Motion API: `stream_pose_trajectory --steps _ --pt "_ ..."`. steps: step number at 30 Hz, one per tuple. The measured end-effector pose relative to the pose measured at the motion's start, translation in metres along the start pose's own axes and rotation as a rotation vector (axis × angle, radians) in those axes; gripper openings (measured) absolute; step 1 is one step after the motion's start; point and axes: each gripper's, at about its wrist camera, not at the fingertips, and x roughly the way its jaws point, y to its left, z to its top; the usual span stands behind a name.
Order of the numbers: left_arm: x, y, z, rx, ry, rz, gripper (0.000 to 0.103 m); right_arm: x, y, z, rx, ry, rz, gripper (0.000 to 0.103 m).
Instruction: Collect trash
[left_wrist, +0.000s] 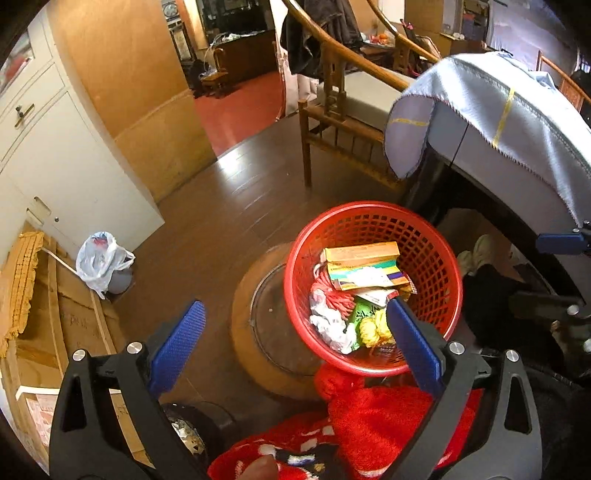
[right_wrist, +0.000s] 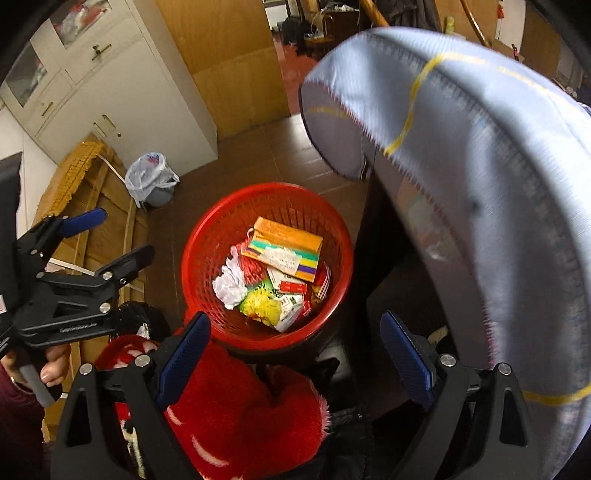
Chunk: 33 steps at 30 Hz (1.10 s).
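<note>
A red mesh basket (left_wrist: 436, 258) (right_wrist: 207, 240) stands below both grippers. It holds an orange box (left_wrist: 360, 254) (right_wrist: 291, 236), crumpled white paper (left_wrist: 328, 321) (right_wrist: 231, 284), a yellow wad (left_wrist: 373, 328) (right_wrist: 260, 306) and red netting. My left gripper (left_wrist: 295, 339) (right_wrist: 122, 236) is open just above the basket's near rim, and there is nothing between its blue pads. My right gripper (right_wrist: 295, 350) is also open and empty, hovering over the near rim beside the table.
A table under a light blue cloth (left_wrist: 498, 110) (right_wrist: 480, 147) overhangs at the right. A round wooden stool (left_wrist: 258, 321) sits by the basket. A wooden chair (left_wrist: 332, 110), a white cabinet (left_wrist: 55, 166) and a bag-lined bin (left_wrist: 103, 262) stand farther off. A person's red knitted garment (left_wrist: 388, 417) is below.
</note>
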Motion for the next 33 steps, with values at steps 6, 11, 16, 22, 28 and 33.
stream_pose_trajectory --steps 6,11,16,22,28,33 --pt "0.002 -0.009 -0.001 0.014 0.008 -0.014 0.095 0.008 -0.001 -0.005 -0.009 0.005 -0.015 0.091" --pt "0.001 -0.011 0.0 0.012 0.002 -0.018 0.095 0.009 -0.004 -0.005 -0.004 -0.001 -0.017 0.091" --pt "0.0 -0.01 0.001 0.008 -0.002 -0.016 0.095 0.01 -0.003 -0.004 -0.011 -0.002 -0.019 0.091" --pt "0.0 -0.011 0.001 0.009 0.003 -0.019 0.095 0.01 -0.002 -0.005 -0.01 -0.001 -0.017 0.091" --pt "0.0 -0.012 0.001 0.009 0.001 -0.02 0.095 0.011 -0.003 -0.004 -0.01 -0.001 -0.017 0.091" --pt "0.0 -0.015 0.002 0.021 -0.003 -0.01 0.095 0.01 -0.003 -0.004 -0.008 -0.002 -0.016 0.091"
